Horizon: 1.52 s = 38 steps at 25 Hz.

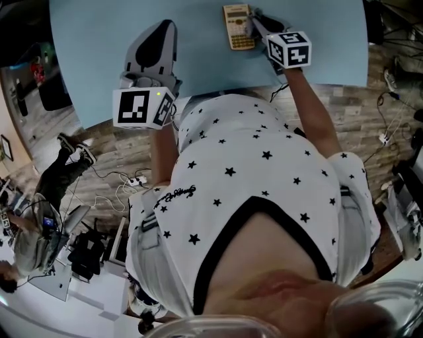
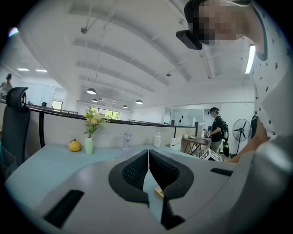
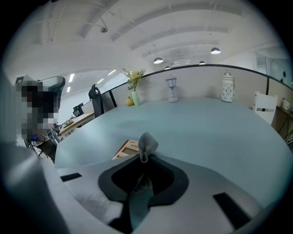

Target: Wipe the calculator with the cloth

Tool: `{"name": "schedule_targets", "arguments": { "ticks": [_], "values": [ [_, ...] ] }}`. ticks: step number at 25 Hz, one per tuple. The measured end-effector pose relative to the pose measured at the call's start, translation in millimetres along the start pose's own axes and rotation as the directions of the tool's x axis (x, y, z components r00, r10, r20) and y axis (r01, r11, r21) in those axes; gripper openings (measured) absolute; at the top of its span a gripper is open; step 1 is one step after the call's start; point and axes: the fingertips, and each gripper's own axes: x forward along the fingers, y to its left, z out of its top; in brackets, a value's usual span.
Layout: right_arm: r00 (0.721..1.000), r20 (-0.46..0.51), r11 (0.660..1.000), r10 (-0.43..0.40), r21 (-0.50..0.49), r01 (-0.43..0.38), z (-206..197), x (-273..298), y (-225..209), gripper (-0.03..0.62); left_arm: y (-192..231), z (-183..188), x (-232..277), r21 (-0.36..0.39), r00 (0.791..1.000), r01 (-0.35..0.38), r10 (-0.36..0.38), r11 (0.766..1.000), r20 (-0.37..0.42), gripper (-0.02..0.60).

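Observation:
A beige calculator (image 1: 238,26) lies flat on the light blue table (image 1: 99,39), near its far side in the head view. Just right of the calculator, my right gripper (image 1: 254,18) is shut on a small grey cloth (image 3: 147,143). A bunch of the cloth sticks out past the jaw tips, over the calculator's (image 3: 127,148) near corner. My left gripper (image 1: 164,30) is held above the table's near edge, well left of the calculator. It is shut with nothing between the jaws (image 2: 148,154). A corner of the calculator (image 2: 159,191) shows below them.
At the table's far side stand a vase of flowers (image 2: 89,137), an orange fruit (image 2: 74,145), a small lantern (image 3: 171,89) and a white jar (image 3: 227,87). An office chair (image 2: 16,119) stands by the table. A person (image 2: 215,128) stands far off.

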Motion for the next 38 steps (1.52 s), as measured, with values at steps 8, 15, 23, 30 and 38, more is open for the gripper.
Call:
{"name": "schedule_targets", "arguments": {
  "ticks": [8,15,23,30,38],
  "values": [
    [1.0,-0.002,1.0,-0.009,0.003,0.009,-1,-3,-3,0.044,1,3,0,0.004,1.0,0.0,0.0,1.0,0.007,0.031],
    [0.999,0.037,1.0,-0.007,0.02,0.007,12,-5,1,0.044,5,3,-1,0.003,1.0,0.008,-0.008,1.0,0.012,0.031],
    [0.989,0.032,0.989,0.142,-0.031,-0.141,13,-6,58,0.044,3,4,-4,0.003,1.0,0.008,-0.008,1.0,0.019,0.031],
    [0.978,-0.044,0.974,0.202,-0.098,-0.205,-10,0,95,0.044,2,9,-3,0.009,0.999,0.025,-0.025,1.0,0.019,0.031],
    [0.988,-0.039,0.984,0.147,-0.097,-0.15,-12,-3,76,0.044,-5,11,3,0.018,0.998,0.058,-0.058,0.998,0.014,0.031]
  ]
}}
